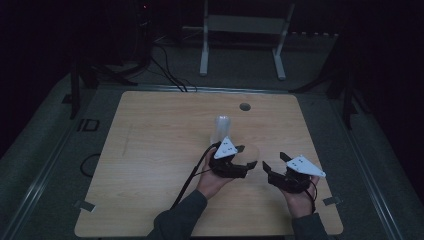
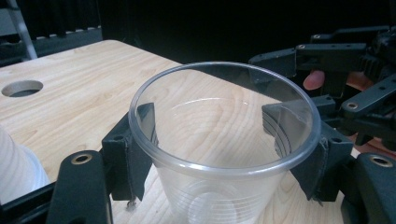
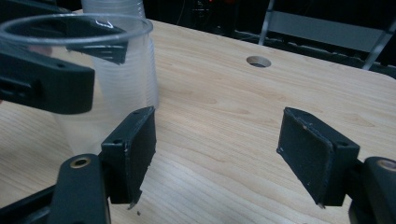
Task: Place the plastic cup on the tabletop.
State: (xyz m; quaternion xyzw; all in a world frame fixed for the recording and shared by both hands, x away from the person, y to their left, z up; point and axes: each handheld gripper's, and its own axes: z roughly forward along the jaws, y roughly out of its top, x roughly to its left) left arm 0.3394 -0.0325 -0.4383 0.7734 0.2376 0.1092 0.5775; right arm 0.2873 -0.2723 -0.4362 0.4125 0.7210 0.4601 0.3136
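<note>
Left tongs (image 2: 224,149) pinching clear, ribbed, upright plastic cup (image 2: 224,140); right tongs (image 3: 224,154) spread, empty.

A dim lab: bare wooden table (image 1: 150,150), trailing floor cables (image 1: 167,70), white metal frame (image 1: 243,25).

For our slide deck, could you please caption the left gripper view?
Left gripper clasps a clear plastic cup above the wooden table.

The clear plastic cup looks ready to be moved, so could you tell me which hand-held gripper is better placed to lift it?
The left hand-held gripper: its jaws sit on either side of the clear plastic cup, just under the rim. The right hand-held gripper is open over bare table, beside the cup.
</note>
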